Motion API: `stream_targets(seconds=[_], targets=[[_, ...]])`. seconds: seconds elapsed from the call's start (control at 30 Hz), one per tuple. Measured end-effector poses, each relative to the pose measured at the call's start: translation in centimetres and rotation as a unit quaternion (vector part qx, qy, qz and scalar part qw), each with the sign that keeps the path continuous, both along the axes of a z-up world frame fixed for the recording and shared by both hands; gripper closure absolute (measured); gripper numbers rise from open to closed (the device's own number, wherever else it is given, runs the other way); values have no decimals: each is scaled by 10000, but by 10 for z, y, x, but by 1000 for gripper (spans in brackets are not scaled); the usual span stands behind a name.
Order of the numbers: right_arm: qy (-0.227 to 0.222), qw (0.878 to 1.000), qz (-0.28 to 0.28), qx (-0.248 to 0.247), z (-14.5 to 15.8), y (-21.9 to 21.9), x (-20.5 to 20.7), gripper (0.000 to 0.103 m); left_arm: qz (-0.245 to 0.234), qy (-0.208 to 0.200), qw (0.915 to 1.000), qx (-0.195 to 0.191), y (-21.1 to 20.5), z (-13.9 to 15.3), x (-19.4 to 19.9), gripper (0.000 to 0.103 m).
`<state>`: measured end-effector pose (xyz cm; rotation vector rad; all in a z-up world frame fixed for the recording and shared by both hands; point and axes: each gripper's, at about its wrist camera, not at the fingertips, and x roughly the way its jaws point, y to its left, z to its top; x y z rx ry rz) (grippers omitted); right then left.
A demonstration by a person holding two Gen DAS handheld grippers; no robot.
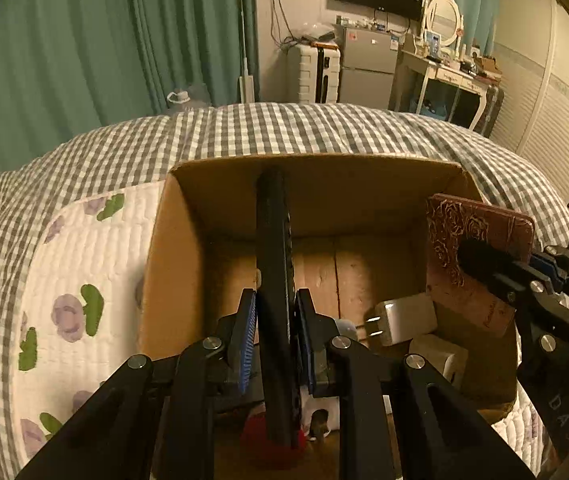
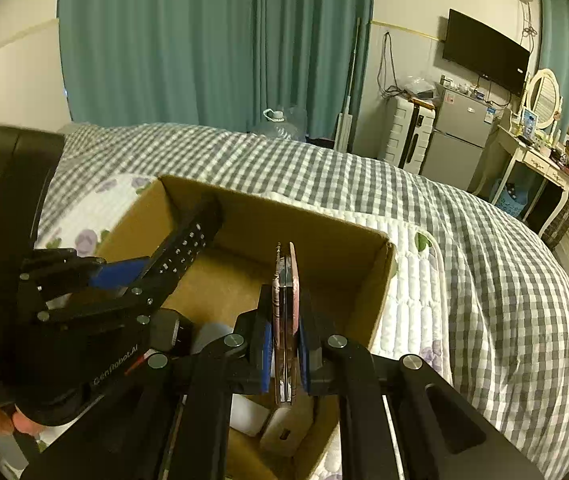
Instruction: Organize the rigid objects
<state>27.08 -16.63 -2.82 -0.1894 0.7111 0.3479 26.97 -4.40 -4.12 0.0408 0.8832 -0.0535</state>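
An open cardboard box point(image 1: 316, 184) point(image 2: 368, 276) sits on the bed. My left gripper point(image 1: 274, 320) is shut on a black remote control point(image 1: 274, 264), held edge-on over the box; it also shows in the right wrist view point(image 2: 188, 248). My right gripper point(image 2: 284, 332) is shut on a thin phone with a pink rose-patterned case point(image 2: 286, 300), upright over the box's right part; it shows in the left wrist view point(image 1: 472, 248). White chargers point(image 1: 402, 320) point(image 2: 284, 428) and a red round thing point(image 1: 258, 440) lie in the box.
The bed has a grey checked cover point(image 1: 324, 128) and a white floral quilt point(image 1: 76, 280). A black headboard point(image 2: 0, 200) stands at the left. Beyond are green curtains, a water jug point(image 2: 280, 120), a suitcase, a fridge point(image 2: 456, 136) and a dressing table.
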Motion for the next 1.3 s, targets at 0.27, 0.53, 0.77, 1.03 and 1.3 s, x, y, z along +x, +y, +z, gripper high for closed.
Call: stream_targets(seconds=[0.27,0.53,0.77,1.03,1.3], targets=[[89,9999,-97,105,3,-9,1,94,32,-236,9997,66,5,26,-20,58],[369,9992,-130,50,-7,4,21,94,142,-487,9984,251,22,41,-36,58],[1191,9896,172,790,-31,15,47,93,249,-634,9975,166,37,33,-39,58],[563,9978,-336,54,-1,11,36,61,264,-763,9966,180,37,45,-57,42],[-414,9962,-762,7,83,-32,-41,51,159,-1397,9900,95,36,111,-114,25]])
